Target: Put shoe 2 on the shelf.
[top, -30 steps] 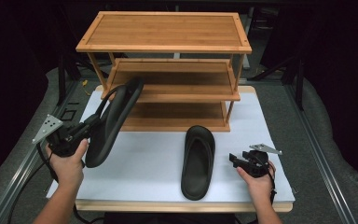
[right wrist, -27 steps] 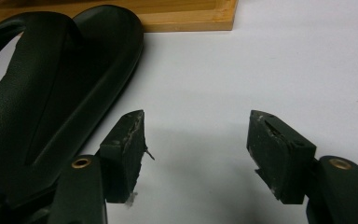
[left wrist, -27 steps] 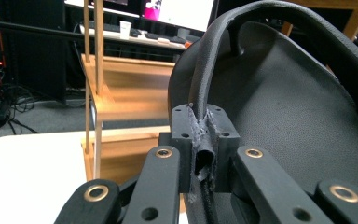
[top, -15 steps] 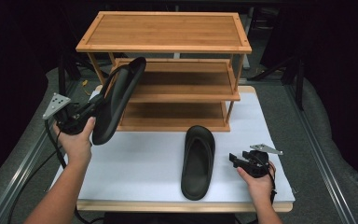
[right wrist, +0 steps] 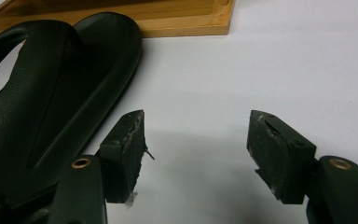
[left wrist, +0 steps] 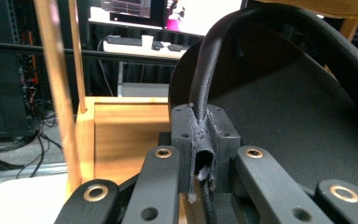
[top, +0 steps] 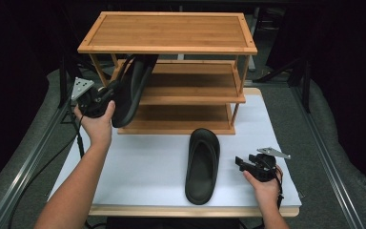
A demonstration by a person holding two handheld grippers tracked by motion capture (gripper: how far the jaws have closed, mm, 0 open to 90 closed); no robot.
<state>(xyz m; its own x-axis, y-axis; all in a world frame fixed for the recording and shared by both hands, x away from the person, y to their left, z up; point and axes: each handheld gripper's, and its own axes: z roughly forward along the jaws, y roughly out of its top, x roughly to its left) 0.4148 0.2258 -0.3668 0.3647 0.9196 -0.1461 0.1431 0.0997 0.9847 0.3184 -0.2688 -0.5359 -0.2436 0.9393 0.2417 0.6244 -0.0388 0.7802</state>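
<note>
A three-tier bamboo shoe rack [top: 171, 31] stands at the back of the white table top [top: 138, 167]. My left gripper [top: 106, 98] is shut on the strap [left wrist: 204, 88] of a black flip-flop [top: 132, 88], held up on edge at the left end of the middle shelf [top: 190, 81]. In the left gripper view the sole [left wrist: 279, 107] looms right of the jaws. A second black flip-flop [top: 202, 164] lies flat on the table. My right gripper [top: 240, 163] rests just right of it, open and holding nothing [right wrist: 196, 147].
The rack's bottom shelf [top: 181, 125] sits bare behind the lying flip-flop [right wrist: 42, 102]. A thin bamboo post [left wrist: 56, 93] stands close on the left in the left gripper view. Grey padded floor [top: 324, 143] and metal rails surround the table.
My left gripper has lifted the held flip-flop up and forward, from over the table's left side to the rack's middle shelf. The right gripper and the lying flip-flop have stayed still.
</note>
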